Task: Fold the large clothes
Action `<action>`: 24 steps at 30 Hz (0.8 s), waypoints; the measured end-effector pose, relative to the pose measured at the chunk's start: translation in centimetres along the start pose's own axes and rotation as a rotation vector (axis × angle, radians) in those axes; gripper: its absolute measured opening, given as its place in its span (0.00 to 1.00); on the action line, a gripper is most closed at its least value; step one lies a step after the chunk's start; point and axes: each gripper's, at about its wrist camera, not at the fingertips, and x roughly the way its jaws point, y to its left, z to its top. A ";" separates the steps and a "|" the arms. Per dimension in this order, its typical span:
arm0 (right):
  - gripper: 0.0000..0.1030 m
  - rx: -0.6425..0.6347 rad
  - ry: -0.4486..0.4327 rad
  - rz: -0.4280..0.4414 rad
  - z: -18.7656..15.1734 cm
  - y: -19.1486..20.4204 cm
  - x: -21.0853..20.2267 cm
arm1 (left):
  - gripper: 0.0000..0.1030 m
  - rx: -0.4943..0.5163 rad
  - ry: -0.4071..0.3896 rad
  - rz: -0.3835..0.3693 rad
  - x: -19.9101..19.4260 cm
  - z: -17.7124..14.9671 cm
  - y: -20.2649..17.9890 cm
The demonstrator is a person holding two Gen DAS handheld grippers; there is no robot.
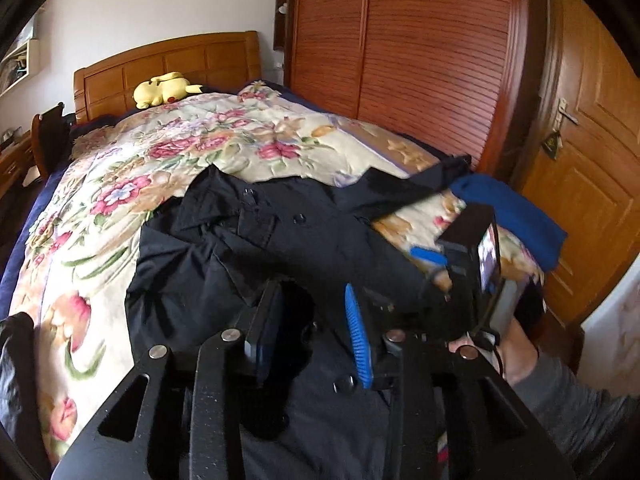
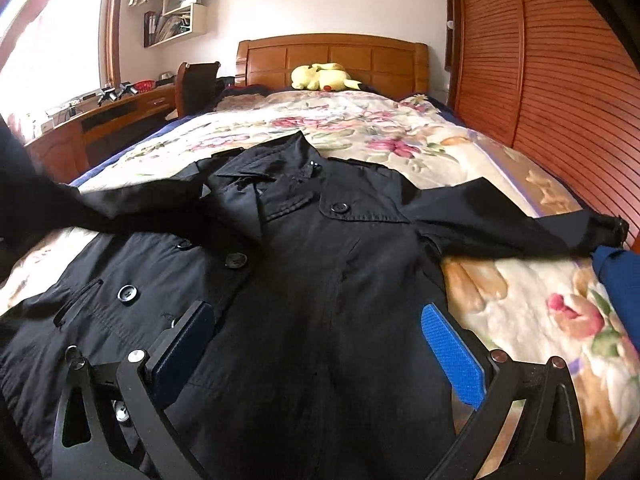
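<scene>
Right now both grippers sit low over the near half of the black coat (image 2: 304, 264), which lies face up on the floral bedspread (image 2: 360, 128), collar toward the headboard (image 2: 332, 56).

Left gripper (image 1: 316, 316): jaws part open, narrow gap, nothing clamped. Dark cloth lies under and behind the pads, not pinched as far as I can see. Right gripper (image 2: 320, 352): jaws wide, blue pads clear of the fabric, nothing held. In the left view the right gripper shows at the coat's edge, a hand (image 1: 516, 352) on it.

Coat state: front panels overlapped, buttons showing, not yet folded. One sleeve (image 2: 512, 220) is stretched out toward the wardrobe (image 2: 560, 100), its cuff near a blue garment (image 2: 616, 280) at the bed edge. The other sleeve runs off toward the left of the right view, blurred there.

Risks, my read:
- Narrow left jaws may catch one layer only; the front panel lifts and the back stays, so the fold skews.
- Thick hem plus buttons could slip off the pads mid-lift.
- Folding the far sleeve in could drag the blue garment along, or push it off the bed.
- Bedspread is soft and rumpled; a low pinch could grab it with the coat.

Further off: yellow plush toy (image 2: 324, 76) by the headboard, well clear. Desk (image 2: 108, 120) and chair (image 2: 196, 84) beside the bed, no concern.
</scene>
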 end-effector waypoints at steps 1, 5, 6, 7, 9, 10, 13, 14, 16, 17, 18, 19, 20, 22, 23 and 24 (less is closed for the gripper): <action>1.00 -0.004 0.000 0.001 -0.1 0.1 0.0 | 0.33 0.001 0.005 0.003 -0.4 -0.5 -0.1; 1.00 -0.022 0.010 0.027 -0.4 1.0 -0.3 | 0.37 -0.004 -0.007 0.038 -1.7 -2.2 0.8; 1.00 -0.025 0.012 0.036 -0.4 1.2 -0.4 | 0.37 -0.011 -0.009 0.048 -2.0 -2.7 1.1; 1.00 -0.028 0.012 0.046 -0.3 1.5 -0.6 | 0.39 -0.021 -0.012 0.062 -2.4 -3.3 1.5; 1.00 -0.034 0.013 0.074 -0.3 2.2 -1.0 | 0.41 -0.043 -0.017 0.090 -2.7 -4.1 2.6; 1.00 -0.040 0.015 0.094 -0.3 2.7 -1.3 | 0.41 -0.055 -0.016 0.104 -2.9 -4.8 3.1; 1.00 -0.065 0.027 0.148 -0.5 3.7 -1.9 | 0.42 -0.089 -0.013 0.146 -3.2 -6.6 4.8; 1.00 -0.073 0.032 0.170 -0.6 4.1 -2.1 | 0.42 -0.101 -0.012 0.159 -3.4 -7.3 5.4; 1.00 -0.088 0.045 0.211 -1.0 4.7 -2.4 | 0.53 -0.129 -0.008 0.186 -3.5 -8.5 6.5; 1.00 -0.101 0.055 0.231 -1.3 5.1 -2.5 | 0.59 -0.146 -0.007 0.189 -3.5 -9.0 7.1; 1.00 -0.115 0.065 0.244 -1.6 5.4 -2.6 | 0.67 -0.164 -0.007 0.193 -3.6 -9.6 7.6; 1.00 -0.134 0.079 0.257 -2.0 5.8 -2.6 | 0.68 -0.183 -0.008 0.200 -3.6 -10.2 8.1; 0.99 -0.145 0.090 0.270 -2.3 6.0 -2.7 | 0.68 -0.193 -0.007 0.208 -3.6 -10.7 8.4; 0.97 -0.159 0.114 0.306 -2.9 6.4 -2.9 | 0.69 -0.215 -0.006 0.235 -3.6 -11.8 9.1; 0.96 -0.164 0.126 0.328 -3.1 6.6 -3.1 | 0.70 -0.222 -0.007 0.244 -3.6 -12.2 9.3; 0.94 -0.171 0.136 0.343 -3.3 6.7 -3.3 | 0.72 -0.237 -0.008 0.249 -3.5 -12.6 9.6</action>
